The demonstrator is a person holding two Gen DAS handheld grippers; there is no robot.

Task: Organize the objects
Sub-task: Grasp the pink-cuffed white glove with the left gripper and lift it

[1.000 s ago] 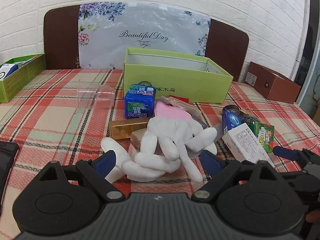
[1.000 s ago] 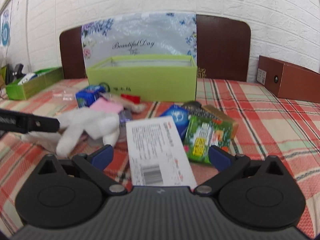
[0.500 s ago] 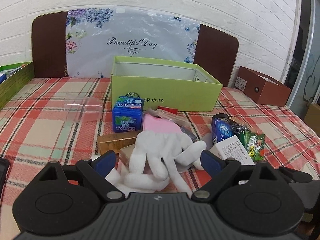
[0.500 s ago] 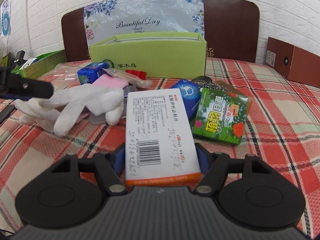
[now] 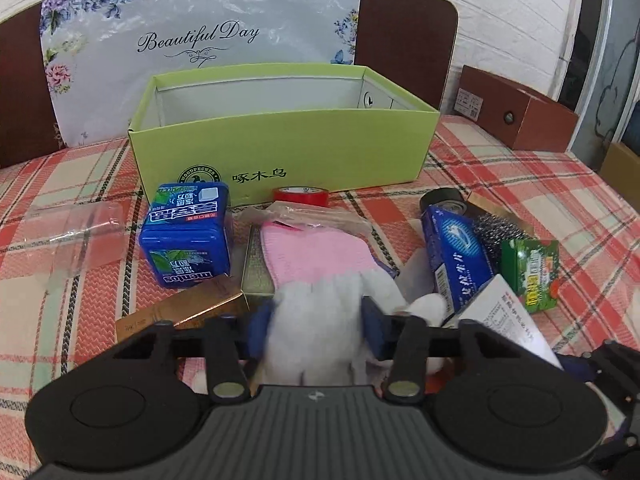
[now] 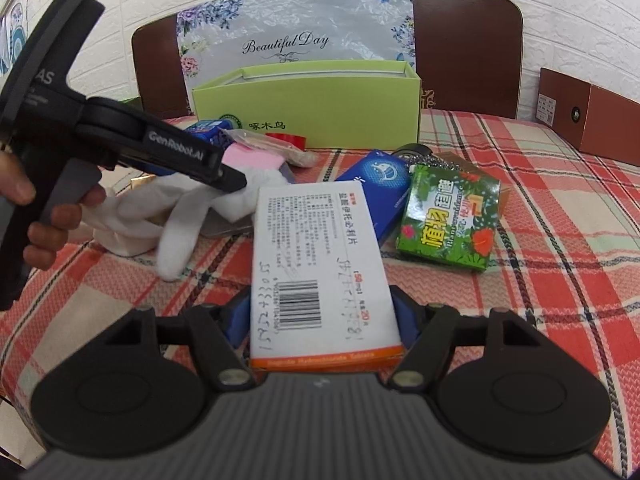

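A white glove (image 5: 320,304) lies crumpled on the plaid tablecloth among loose items. My left gripper (image 5: 318,324) has it between its blue pads. The jaws are closing, and both pads touch the fabric. In the right wrist view the same glove (image 6: 176,216) trails out below the left gripper's finger (image 6: 224,176), which a person's hand holds. My right gripper (image 6: 322,316) is shut on a white medicine box (image 6: 320,264) with a barcode and an orange edge. Behind the pile stands an open lime-green box (image 5: 280,144).
Around the glove lie a blue mint tin (image 5: 188,236), a pink cloth (image 5: 316,252), a red tape roll (image 5: 300,196), a gold box (image 5: 188,308), a blue carton (image 5: 456,256), a steel scourer (image 5: 500,236) and a green packet (image 6: 448,220). A clear cup (image 5: 76,236) lies left, a brown box (image 5: 520,116) far right.
My left gripper has moved forward over the glove and its jaws have narrowed onto it. My right gripper has shut on the medicine box that lay between its open jaws.
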